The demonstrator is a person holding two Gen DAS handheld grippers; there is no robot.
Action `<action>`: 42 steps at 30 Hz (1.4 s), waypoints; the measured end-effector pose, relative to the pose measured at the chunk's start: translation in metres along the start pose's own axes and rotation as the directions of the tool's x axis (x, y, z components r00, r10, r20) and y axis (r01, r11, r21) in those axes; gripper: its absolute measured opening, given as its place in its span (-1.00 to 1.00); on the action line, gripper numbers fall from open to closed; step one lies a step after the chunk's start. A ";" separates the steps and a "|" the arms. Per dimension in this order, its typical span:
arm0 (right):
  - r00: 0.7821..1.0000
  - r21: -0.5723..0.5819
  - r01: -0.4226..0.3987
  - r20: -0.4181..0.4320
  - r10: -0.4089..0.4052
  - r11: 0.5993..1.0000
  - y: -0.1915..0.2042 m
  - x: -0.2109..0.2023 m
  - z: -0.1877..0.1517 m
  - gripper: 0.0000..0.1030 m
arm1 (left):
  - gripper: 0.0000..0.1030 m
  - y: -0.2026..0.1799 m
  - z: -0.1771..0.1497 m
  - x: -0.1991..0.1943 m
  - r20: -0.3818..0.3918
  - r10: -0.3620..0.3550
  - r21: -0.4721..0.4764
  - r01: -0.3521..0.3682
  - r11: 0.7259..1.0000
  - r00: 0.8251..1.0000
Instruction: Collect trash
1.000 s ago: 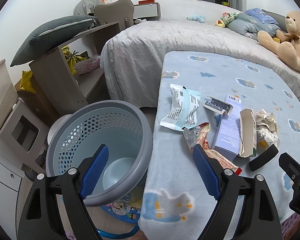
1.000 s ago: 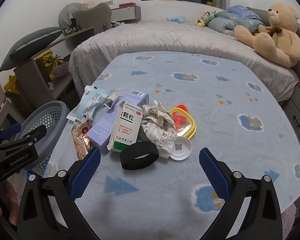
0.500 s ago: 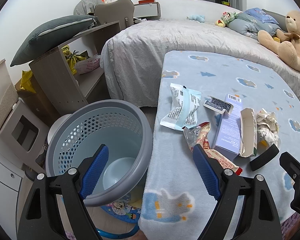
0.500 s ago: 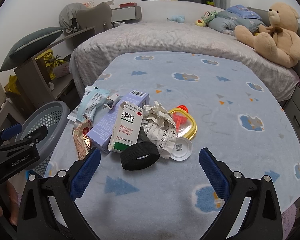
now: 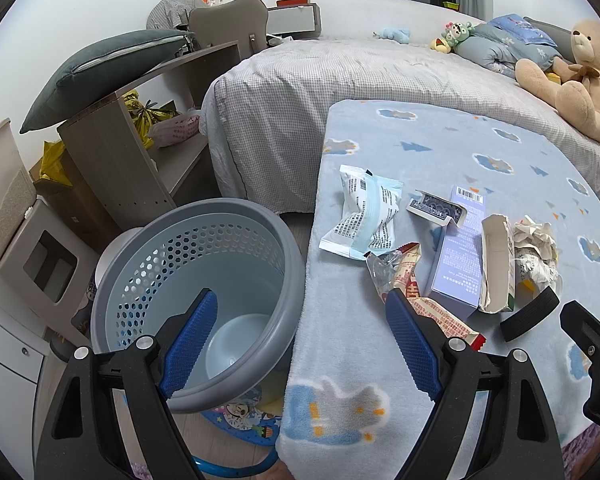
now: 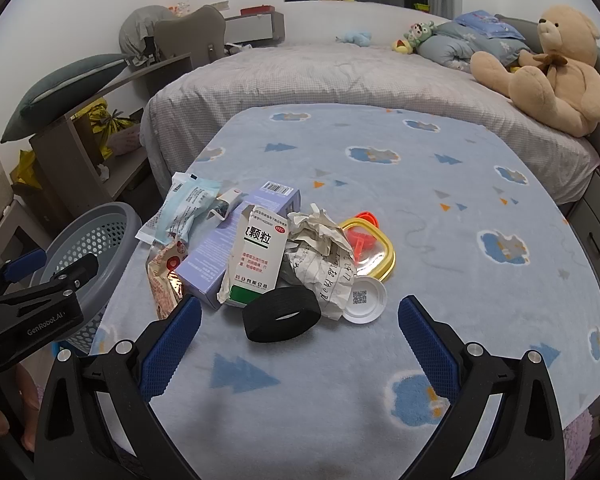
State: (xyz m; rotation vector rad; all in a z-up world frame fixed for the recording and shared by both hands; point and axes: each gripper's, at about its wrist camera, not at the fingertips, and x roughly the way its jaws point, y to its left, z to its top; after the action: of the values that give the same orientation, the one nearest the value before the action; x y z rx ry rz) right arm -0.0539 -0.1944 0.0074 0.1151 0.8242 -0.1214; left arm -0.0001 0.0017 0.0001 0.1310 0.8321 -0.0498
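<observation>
both tongs spread, holding nothing | left tongs (image 5: 300,340) over basket (image 5: 204,216) rim at counter's left edge | right tongs (image 6: 300,340) facing black band (image 6: 282,314), trash pile (image 6: 260,248) behind it

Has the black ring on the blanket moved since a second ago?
No. In the right wrist view the black ring lies in the same spot, in front of the white medicine box and beside the white lid.
</observation>
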 end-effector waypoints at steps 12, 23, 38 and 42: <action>1.000 -0.001 -0.001 0.000 0.001 1.000 0.000 0.000 0.000 0.88 | 0.60 0.000 0.000 0.000 -0.001 0.001 -0.001 -0.001 1.000 1.000; 0.999 0.026 0.036 0.023 -0.036 0.999 -0.036 0.001 -0.005 0.88 | 0.60 -0.001 -0.009 0.010 -0.023 0.004 -0.002 -0.004 1.000 1.000; 0.993 -0.015 -0.113 -0.046 0.112 0.993 -0.037 0.022 -0.017 0.87 | 0.60 -0.010 -0.016 0.013 -0.037 -0.006 -0.015 0.005 1.000 0.999; 0.993 -0.072 -0.118 -0.039 0.116 0.990 -0.014 0.027 -0.016 0.78 | 0.60 -0.007 -0.017 0.013 -0.033 0.016 -0.019 -0.017 1.000 0.999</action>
State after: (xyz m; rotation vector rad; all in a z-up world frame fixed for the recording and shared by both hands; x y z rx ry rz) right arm -0.0499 -0.2080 -0.0238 0.0956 0.8541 0.0218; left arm -0.0046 -0.0028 -0.0214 0.1210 0.8637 -0.0246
